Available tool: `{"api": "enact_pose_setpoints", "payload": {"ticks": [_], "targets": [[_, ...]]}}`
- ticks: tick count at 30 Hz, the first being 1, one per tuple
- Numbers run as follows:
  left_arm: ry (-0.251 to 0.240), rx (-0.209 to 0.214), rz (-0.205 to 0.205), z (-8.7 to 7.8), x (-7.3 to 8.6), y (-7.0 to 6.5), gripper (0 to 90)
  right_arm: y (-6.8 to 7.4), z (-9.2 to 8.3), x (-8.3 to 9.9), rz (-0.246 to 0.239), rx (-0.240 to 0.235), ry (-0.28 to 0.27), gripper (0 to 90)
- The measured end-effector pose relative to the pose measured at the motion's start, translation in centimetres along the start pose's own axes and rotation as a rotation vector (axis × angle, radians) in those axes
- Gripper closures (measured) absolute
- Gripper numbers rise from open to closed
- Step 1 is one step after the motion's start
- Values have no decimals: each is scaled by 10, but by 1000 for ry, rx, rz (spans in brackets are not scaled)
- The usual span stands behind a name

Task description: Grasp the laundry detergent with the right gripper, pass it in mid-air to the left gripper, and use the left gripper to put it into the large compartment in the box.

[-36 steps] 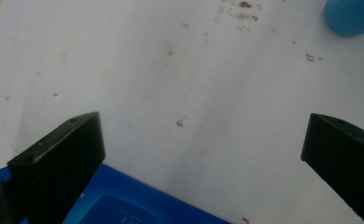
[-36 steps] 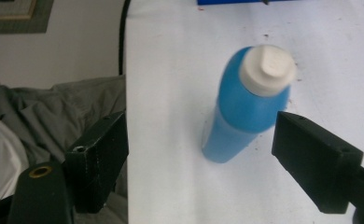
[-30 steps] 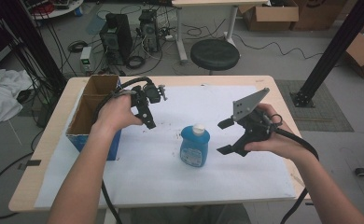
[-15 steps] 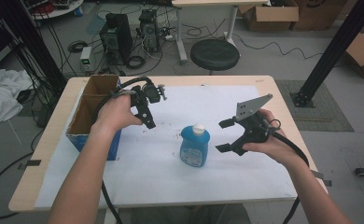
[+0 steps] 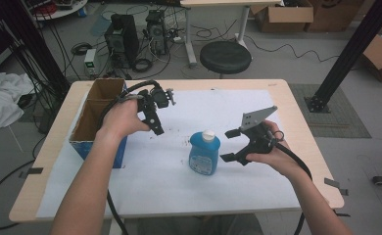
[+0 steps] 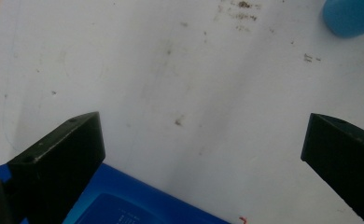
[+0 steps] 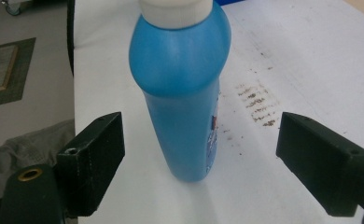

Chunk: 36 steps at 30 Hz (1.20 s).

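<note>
A blue bottle (image 5: 204, 152) with a white cap stands upright on the white sheet near the table's middle. Just right of it is my right gripper (image 5: 226, 145), pointing at the bottle. Its jaws have just been opening and now stand wide, with nothing pressed between them. In the right gripper view the bottle (image 7: 185, 93) rises straight ahead, framed by the right gripper (image 7: 203, 154), apart from both pads. My left gripper (image 5: 155, 125) hangs open over the sheet beside the box. In the left gripper view the left gripper (image 6: 201, 140) holds nothing, and the bottle (image 6: 353, 16) shows at the top right.
An open cardboard box (image 5: 101, 149) with blue sides sits at the table's left, and its blue edge (image 6: 124, 200) lies under the left jaws. The white sheet (image 5: 179, 186) covers most of the tabletop. Behind the table stand a black stool (image 5: 225, 57) and computer cases (image 5: 123, 32).
My right gripper has come down toward the table and a little closer to the bottle, its jaws spreading slightly. The left hand and the bottle have stayed put.
</note>
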<state>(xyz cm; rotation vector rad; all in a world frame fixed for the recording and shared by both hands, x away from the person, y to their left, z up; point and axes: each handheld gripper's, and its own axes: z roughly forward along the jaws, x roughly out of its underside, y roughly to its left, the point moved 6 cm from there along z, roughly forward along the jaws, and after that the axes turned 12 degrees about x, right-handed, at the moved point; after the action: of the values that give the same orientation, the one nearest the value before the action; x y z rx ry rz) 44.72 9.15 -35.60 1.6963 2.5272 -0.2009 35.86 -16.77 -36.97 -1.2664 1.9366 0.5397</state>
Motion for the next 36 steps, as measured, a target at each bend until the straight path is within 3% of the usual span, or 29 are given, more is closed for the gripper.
{"api": "enact_pose_setpoints", "payload": {"ticks": [30,36], "targets": [[-4,-5,9,-1,-1,-2,1,10,39,9,43,-28,-24,156],[-6,-5,9,-1,0,-2,1,13,45,5,49,-30,-46,201]]}}
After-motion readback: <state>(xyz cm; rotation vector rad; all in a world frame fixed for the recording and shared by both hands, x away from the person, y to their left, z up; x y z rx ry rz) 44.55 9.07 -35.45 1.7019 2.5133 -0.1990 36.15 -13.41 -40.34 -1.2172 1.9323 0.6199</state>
